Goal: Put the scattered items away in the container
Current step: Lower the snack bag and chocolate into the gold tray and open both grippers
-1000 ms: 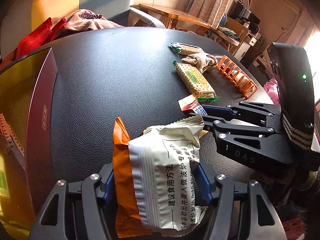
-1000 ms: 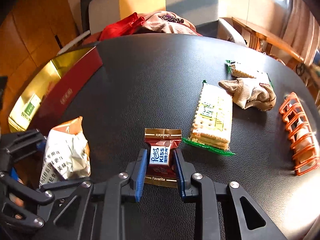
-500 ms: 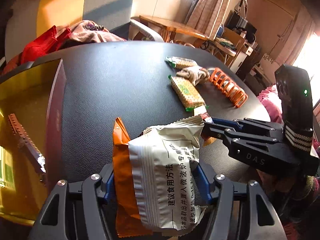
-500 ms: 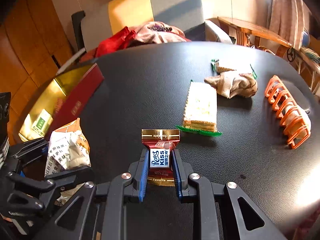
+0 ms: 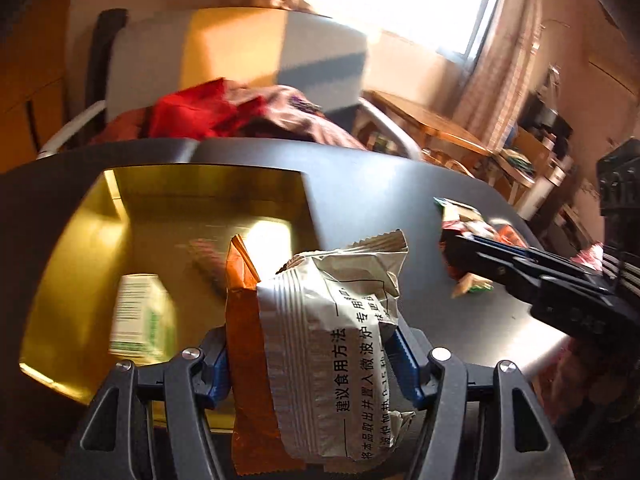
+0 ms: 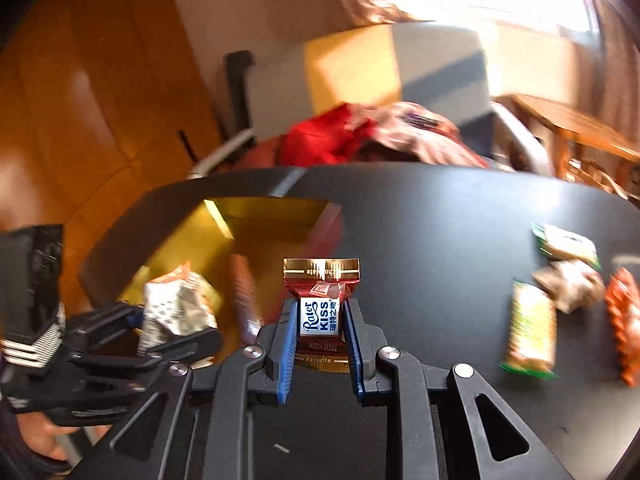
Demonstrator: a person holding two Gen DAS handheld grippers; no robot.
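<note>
At the bottom of my left camera, the left gripper (image 5: pixel 312 360) is clamped on a white and orange snack packet (image 5: pixel 320 344), which stands upright between the blue pads. Just behind it, in the middle left of the frame, I see the open gold box (image 5: pixel 80 248) on the black table (image 5: pixel 380 184); the packet is in front of its inside. A small green and white carton (image 5: pixel 140 316) lies in the box at the lower left, and a long brown thing beside it is too blurred to name. At the bottom centre of my right camera, the right gripper (image 6: pixel 319 332) is closed on a small chocolate (image 6: pixel 320 304), also upright, over the table just right of the box. At the right edge of this frame a cracker pack (image 6: pixel 530 328) lies on the table, near it a crumpled cloth (image 6: pixel 568 284) and an orange rack (image 6: pixel 622 320). Farther, at the top centre, red clothes (image 6: pixel 328 136) lie on a chair behind the table.
</note>
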